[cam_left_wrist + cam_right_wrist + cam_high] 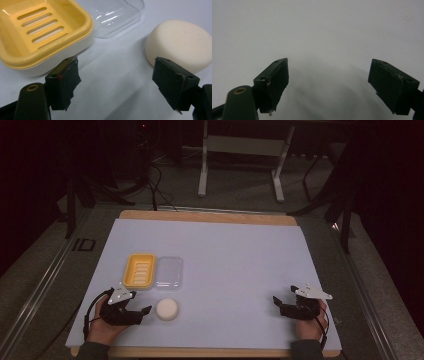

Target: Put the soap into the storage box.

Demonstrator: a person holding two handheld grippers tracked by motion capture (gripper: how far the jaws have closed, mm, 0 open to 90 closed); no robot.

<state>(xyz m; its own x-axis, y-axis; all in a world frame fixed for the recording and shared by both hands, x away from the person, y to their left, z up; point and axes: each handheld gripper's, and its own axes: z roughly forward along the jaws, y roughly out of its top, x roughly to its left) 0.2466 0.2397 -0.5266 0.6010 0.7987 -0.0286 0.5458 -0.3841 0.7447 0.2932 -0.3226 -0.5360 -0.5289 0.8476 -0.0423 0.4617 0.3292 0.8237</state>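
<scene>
Your left gripper is hanging released beside the soap; it looks light, firm, slippery: pinch its round sides.

Two hand-held grippers, black bodied: left gripper and right gripper, each topped by a grey three-cornered plate and trailing a thin black cable. Jaws are blocky, black, faced with worn dark pads frayed at the edges; the left one carries a small red dot; a brass-ringed hole sits in the arm below. Dark sleeves at both wrists.
</scene>
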